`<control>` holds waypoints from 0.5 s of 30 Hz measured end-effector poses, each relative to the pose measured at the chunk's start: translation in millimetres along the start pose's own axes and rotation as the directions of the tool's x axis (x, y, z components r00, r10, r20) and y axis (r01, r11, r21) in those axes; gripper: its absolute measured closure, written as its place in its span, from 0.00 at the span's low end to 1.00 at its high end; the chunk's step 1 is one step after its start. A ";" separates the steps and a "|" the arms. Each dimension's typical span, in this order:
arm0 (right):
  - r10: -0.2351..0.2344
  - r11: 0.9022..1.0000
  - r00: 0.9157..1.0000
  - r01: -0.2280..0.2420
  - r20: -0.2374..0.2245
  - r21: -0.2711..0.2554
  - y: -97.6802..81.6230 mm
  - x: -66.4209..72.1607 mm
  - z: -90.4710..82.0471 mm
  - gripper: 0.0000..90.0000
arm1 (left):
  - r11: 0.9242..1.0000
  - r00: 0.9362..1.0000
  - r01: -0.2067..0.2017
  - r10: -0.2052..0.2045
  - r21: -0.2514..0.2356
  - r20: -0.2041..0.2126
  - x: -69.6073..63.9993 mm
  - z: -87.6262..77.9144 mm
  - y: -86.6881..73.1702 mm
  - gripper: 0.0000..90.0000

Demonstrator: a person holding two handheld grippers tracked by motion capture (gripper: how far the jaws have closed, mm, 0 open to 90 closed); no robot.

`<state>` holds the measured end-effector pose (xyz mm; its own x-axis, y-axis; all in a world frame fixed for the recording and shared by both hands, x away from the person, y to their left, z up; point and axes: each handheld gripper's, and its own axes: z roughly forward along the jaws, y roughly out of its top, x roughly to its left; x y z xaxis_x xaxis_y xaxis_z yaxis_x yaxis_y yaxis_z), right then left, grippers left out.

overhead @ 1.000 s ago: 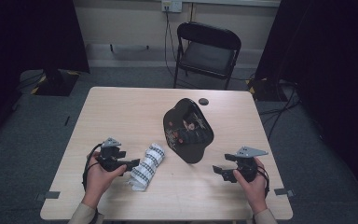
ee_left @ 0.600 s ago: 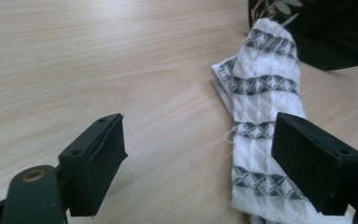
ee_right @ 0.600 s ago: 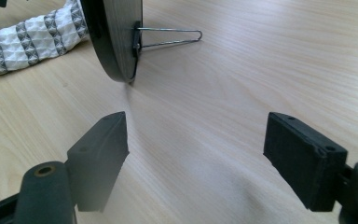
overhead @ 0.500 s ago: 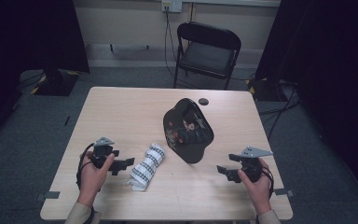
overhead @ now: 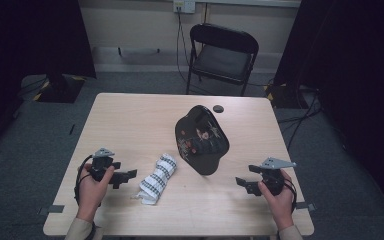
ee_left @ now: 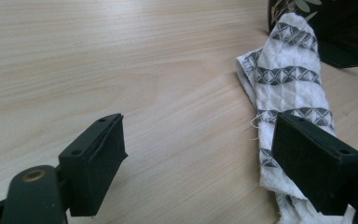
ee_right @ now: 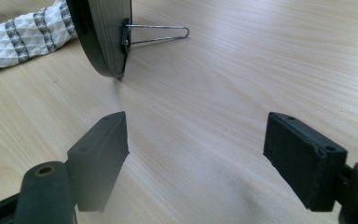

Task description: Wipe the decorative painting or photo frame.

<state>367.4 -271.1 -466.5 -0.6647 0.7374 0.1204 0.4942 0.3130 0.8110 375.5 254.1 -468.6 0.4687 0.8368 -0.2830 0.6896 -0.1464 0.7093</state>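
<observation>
Standing off: both hand-held grippers rest low over the surface [overhead: 130, 115], neither holding anything.
Left hand-held gripper [overhead: 128, 174]: jaws wide apart, having just finished opening; only bare wood lies between them, with the cloth just past the right-hand jaw.
Right hand-held gripper [overhead: 241, 183]: jaws apart, empty, well clear of the plate.
Cloth [overhead: 157, 177]: rolled white towel with a grey pattern, lying flat near the front edge, just beside the left jaws.
Plate [overhead: 200, 138]: dark decorated plate, propped tilted on a wire stand [ee_right: 156, 33] (visible behind it in the right gripper view) — mid-surface, its lower edge near the cloth's far end.
Risk: pulling the cloth could nudge the plate's lower edge — the stand looks light, so the plate may tip.
Risk: a one-jaw catch may unroll the cloth.
</observation>
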 end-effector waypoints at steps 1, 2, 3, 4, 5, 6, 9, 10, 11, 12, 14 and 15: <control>-0.003 1.000 1.000 0.003 0.002 0.001 0.1 -0.1 -0.3 0.24 | 1.000 1.000 -0.003 0.003 0.000 -0.004 1.0 -1.0 -0.3 0.19; -0.006 1.000 1.000 0.006 0.005 0.002 0.1 -0.2 -0.8 0.24 | 1.000 1.000 0.000 0.000 -0.003 -0.003 1.9 -1.7 -0.6 0.19; -0.007 1.000 1.000 0.007 0.006 0.003 0.1 -0.5 -1.2 0.24 | 1.000 1.000 0.009 -0.009 -0.004 -0.001 2.5 -2.3 -0.9 0.19; -0.007 1.000 1.000 0.007 0.005 0.003 -0.1 -0.8 -1.3 0.24 | 1.000 1.000 0.005 -0.005 -0.004 -0.003 3.7 -3.0 -1.4 0.19; -0.008 1.000 1.000 0.008 0.005 0.005 -0.3 -1.1 -1.4 0.24 | 1.000 1.000 0.006 -0.006 -0.007 -0.005 4.8 -3.5 -1.9 0.19; -0.008 1.000 1.000 0.008 0.009 0.007 -0.7 -1.5 -1.5 0.25 | 1.000 1.000 0.012 -0.012 -0.003 -0.006 5.7 -4.0 -2.3 0.19; -0.005 1.000 1.000 0.005 0.014 0.014 -2.8 -3.7 -1.3 0.24 | 1.000 1.000 0.013 -0.013 0.001 -0.011 9.0 -5.3 -4.1 0.20; -0.002 1.000 1.000 0.002 0.016 0.016 -3.4 -4.3 -1.5 0.25 | 1.000 1.000 0.010 -0.010 0.005 -0.015 10.2 -5.8 -4.7 0.20; -0.003 1.000 1.000 0.002 0.019 0.015 -3.9 -5.1 -1.7 0.25 | 1.000 1.000 0.014 -0.014 0.004 -0.019 11.0 -5.7 -5.6 0.20; 0.001 1.000 1.000 -0.001 0.022 0.011 -4.1 -5.7 -2.3 0.25 | 1.000 1.000 0.013 -0.013 0.012 -0.015 12.3 -5.9 -6.1 0.20; 0.000 1.000 1.000 0.000 0.023 0.007 -4.3 -6.5 -3.1 0.25 | 1.000 1.000 0.011 -0.011 0.015 -0.017 13.7 -5.6 -7.5 0.20; 0.000 1.000 1.000 0.000 0.024 0.007 -4.5 -6.7 -3.3 0.25 | 1.000 1.000 0.016 -0.016 0.009 -0.021 14.2 -5.2 -8.3 0.20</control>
<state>367.8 -279.4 -469.1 -0.6511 0.7515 0.1065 0.4984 0.3174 0.8068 373.6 269.9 -475.2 0.4460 0.8499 -0.2806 0.7022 -0.1379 0.6985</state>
